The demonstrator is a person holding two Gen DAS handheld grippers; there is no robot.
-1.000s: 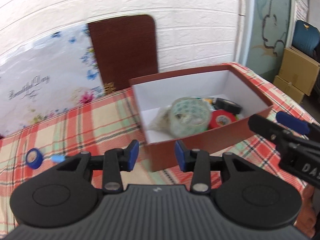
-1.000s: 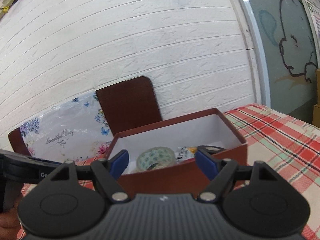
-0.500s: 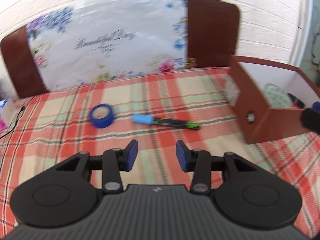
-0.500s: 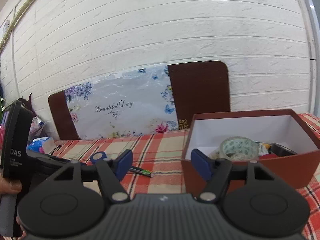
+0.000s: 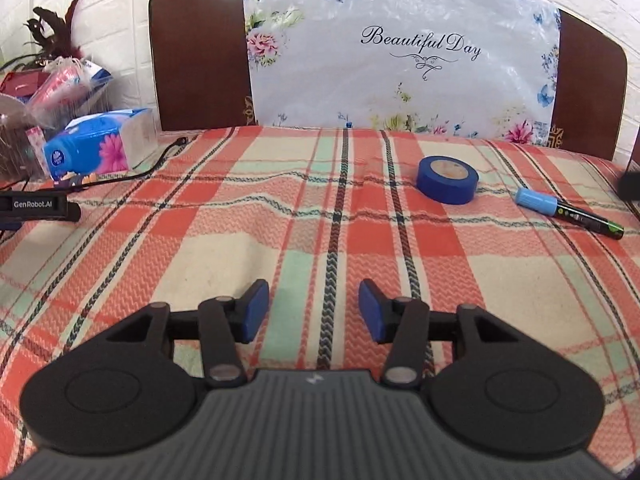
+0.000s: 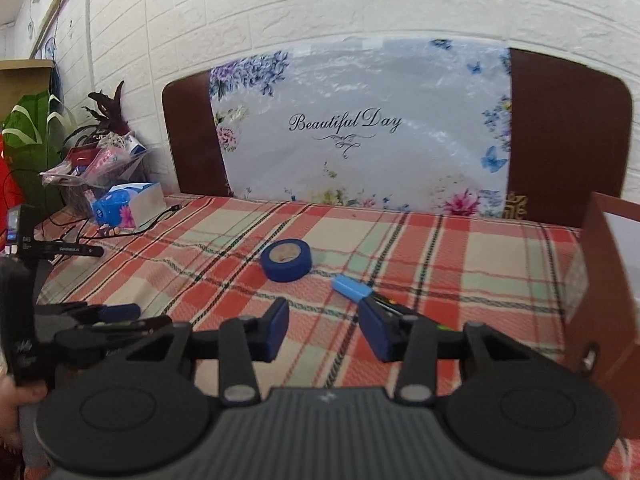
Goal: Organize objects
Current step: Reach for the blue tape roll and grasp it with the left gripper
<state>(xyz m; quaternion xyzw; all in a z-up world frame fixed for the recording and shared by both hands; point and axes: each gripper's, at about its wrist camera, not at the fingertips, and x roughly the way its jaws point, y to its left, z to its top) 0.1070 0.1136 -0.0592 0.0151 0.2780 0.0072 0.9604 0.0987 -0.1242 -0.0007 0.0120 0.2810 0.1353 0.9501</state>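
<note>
A blue tape roll (image 5: 447, 179) lies flat on the plaid tablecloth, far ahead and right of my left gripper (image 5: 308, 304). The left jaws are opening, with only cloth between them. A black marker with a light-blue cap (image 5: 568, 212) lies just right of the roll. In the right wrist view the tape roll (image 6: 286, 260) sits ahead of my right gripper (image 6: 322, 328). The marker (image 6: 352, 288) is partly hidden behind its right finger. The right jaws are closing on nothing. The brown box (image 6: 608, 280) stands at the right edge. The left gripper (image 6: 100, 316) shows low at the left.
A blue tissue pack (image 5: 100, 148) and a basket of clutter (image 5: 24, 104) sit at the far left. A black device (image 5: 36, 206) with a cable lies nearby. Chair backs and a floral plastic sheet (image 5: 400, 60) close off the table's far side.
Both views have swung left, away from the brown box and toward the tape roll and marker on the cloth. The right jaws have narrowed; the left jaws have widened a little.
</note>
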